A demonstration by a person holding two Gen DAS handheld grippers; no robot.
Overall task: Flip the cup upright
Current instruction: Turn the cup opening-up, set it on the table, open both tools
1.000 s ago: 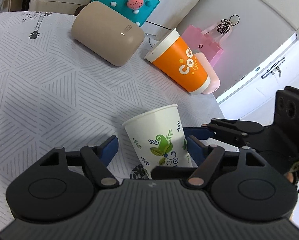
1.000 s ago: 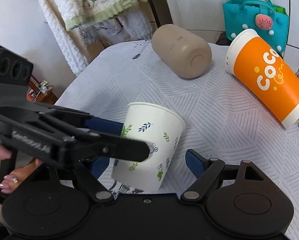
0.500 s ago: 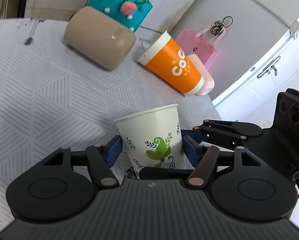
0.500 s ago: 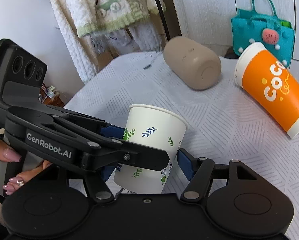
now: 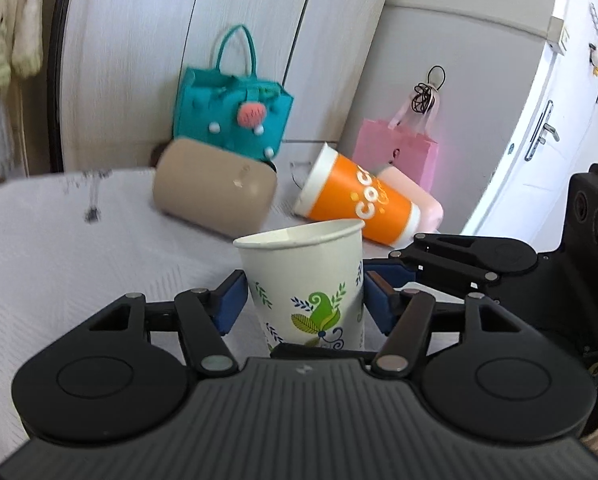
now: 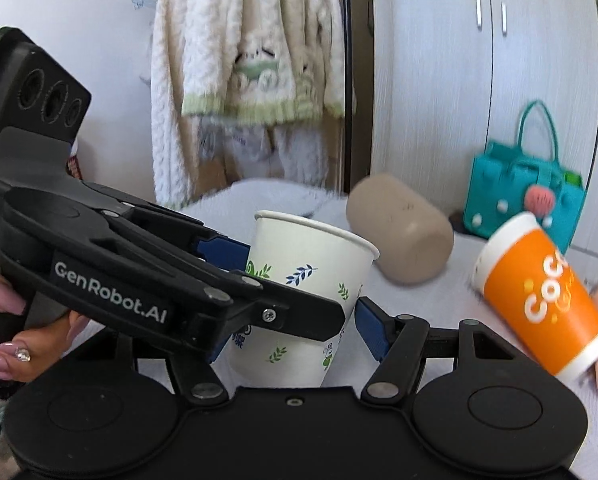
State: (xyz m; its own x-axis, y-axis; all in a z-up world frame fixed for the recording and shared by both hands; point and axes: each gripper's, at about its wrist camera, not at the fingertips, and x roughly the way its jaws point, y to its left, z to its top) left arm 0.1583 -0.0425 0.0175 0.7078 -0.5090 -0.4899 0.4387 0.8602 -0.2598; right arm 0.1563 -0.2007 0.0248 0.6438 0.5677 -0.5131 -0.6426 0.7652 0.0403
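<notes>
Evidently both tools are working the same paper cup (image 5: 305,280): the left gripper (image 5: 303,300) is clamping its blue pads (image 5: 229,304) against the cup's two sides, low on the wall, which is probably why the thin paper is keeping its shape. The right gripper (image 6: 299,320) is also bracketing the cup (image 6: 303,292), though whether its pads are actually pressing or only flanking it is hard to tell. The cup is sitting mouth-up and nearly vertical over the white table (image 5: 79,240), so the flip looks almost finished. Farther back, an orange cup (image 5: 359,204) and a beige container (image 5: 215,196) are lying on their sides, with a teal bag (image 5: 231,112) behind them.
</notes>
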